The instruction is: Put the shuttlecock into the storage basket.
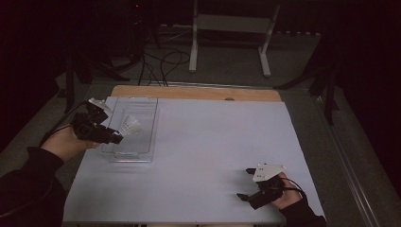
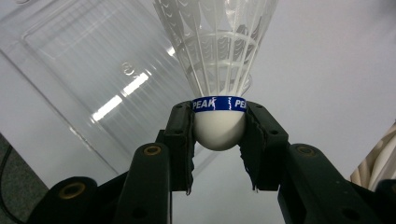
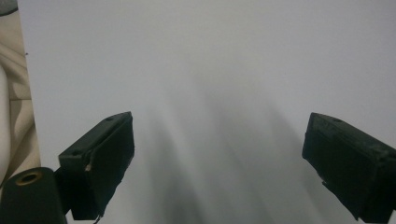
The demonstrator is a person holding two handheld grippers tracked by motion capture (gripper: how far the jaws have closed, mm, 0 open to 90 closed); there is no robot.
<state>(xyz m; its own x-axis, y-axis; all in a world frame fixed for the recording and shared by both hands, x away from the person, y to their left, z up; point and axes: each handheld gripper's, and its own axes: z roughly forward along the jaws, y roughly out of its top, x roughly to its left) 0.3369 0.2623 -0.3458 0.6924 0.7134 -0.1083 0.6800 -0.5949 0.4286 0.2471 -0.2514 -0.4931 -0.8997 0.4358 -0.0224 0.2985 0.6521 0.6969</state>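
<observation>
While gripping shuttlecock [image 2: 218, 84], left gripper [image 2: 218, 135] overhangs tray [image 1: 146, 106].

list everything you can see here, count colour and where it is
shuttlecock: 1, white with a blue band, clamped by its cork in the left gripper above the tray
tray: 1, clear plastic, back left of the table
table: 1, white top with a wooden far edge, centre
stand: 1, white, on the floor behind the table
cables: several, black, on the floor behind the table
left gripper: 1, black, over the tray's left edge
right gripper: 1, black, jaws open, near right of the table
</observation>
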